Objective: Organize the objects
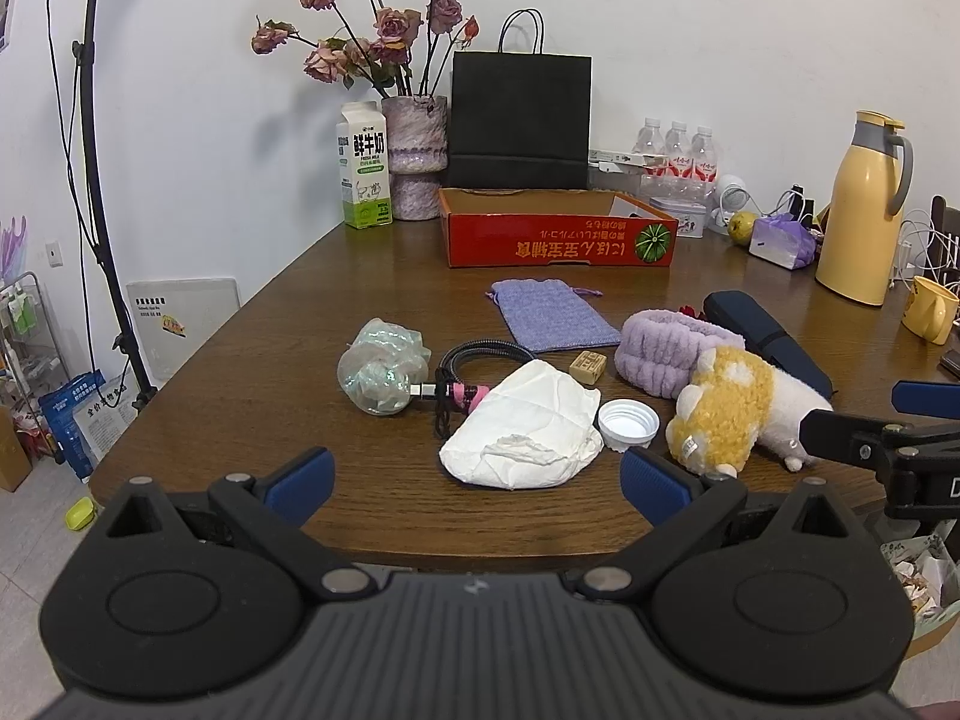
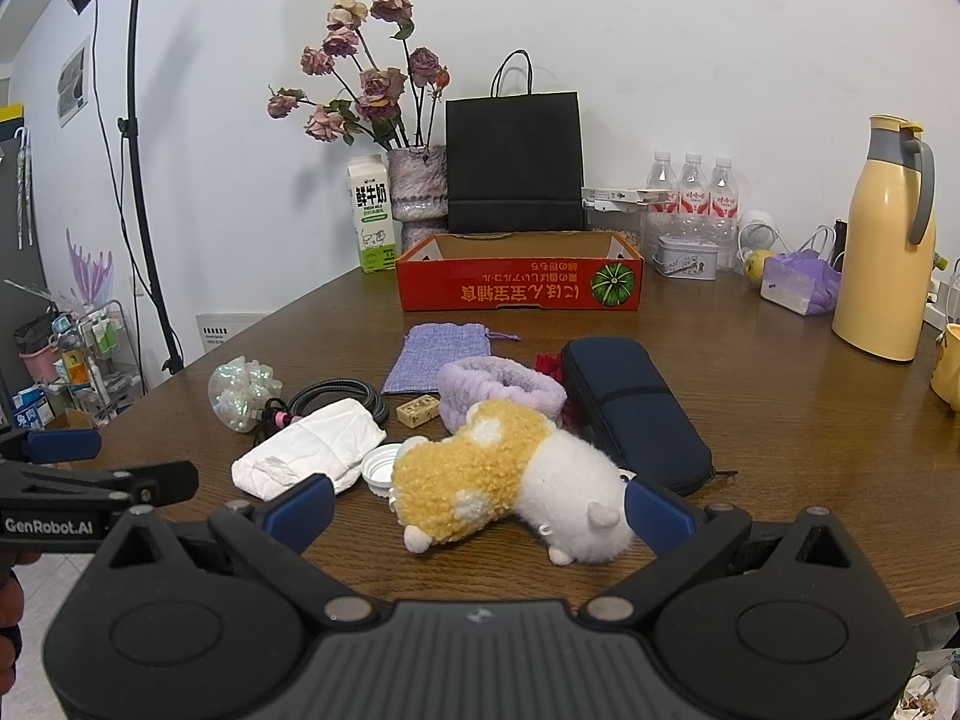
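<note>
The plush toy [image 2: 510, 480] lies on its side near the front edge of the worktop [image 2: 780, 420], directly ahead of the right claw [image 2: 480, 510], whose jaws stand wide apart and empty on either side of it; its long axis runs across the claw's opening, yellow end left, white end right; the left claw [image 1: 477, 477], likewise spread and holding nothing, faces the crumpled white tissue [image 1: 522, 432] and is farther from the toy; the red box [image 2: 519, 276] waits toward the back edge; its inside is mostly hidden, and the toy covers part of the white cap [image 2: 379, 465].
</note>
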Available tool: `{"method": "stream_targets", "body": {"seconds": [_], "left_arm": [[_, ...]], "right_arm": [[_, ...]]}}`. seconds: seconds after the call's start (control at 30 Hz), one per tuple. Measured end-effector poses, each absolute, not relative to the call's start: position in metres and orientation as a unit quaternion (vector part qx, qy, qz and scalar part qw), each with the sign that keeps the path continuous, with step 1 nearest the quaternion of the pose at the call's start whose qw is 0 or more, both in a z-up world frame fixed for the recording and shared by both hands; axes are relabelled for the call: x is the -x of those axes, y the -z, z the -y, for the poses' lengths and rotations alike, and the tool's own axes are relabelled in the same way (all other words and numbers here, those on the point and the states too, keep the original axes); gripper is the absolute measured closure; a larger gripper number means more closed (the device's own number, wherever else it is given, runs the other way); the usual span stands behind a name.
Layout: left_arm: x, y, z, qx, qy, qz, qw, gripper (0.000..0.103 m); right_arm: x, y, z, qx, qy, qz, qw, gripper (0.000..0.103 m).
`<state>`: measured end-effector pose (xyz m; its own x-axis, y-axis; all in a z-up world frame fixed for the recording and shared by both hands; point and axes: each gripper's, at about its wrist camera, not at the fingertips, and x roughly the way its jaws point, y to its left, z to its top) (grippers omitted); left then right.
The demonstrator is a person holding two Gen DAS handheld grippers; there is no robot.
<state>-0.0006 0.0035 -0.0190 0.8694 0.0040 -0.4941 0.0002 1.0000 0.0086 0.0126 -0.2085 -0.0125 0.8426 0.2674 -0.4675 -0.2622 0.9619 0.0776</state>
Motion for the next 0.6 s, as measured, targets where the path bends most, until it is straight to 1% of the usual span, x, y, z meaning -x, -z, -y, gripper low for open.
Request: {"method": "stream_targets", "body": {"seconds": [0.33,0.6], "left_arm": [[0.001,0.021,-0.007,-0.005,0.003,-0.252,0.968,0.0],[-0.011,0.032,-0.006,-0.007,-0.002,-0.262,0.965,0.0]], "right_arm": [[-0.014,0.013,0.209,-0.003,-0.138,-0.244,0.96,0.0],[-0.023,0.029,0.206,0.007,-0.139,-0.249,0.958,0.0]]}}
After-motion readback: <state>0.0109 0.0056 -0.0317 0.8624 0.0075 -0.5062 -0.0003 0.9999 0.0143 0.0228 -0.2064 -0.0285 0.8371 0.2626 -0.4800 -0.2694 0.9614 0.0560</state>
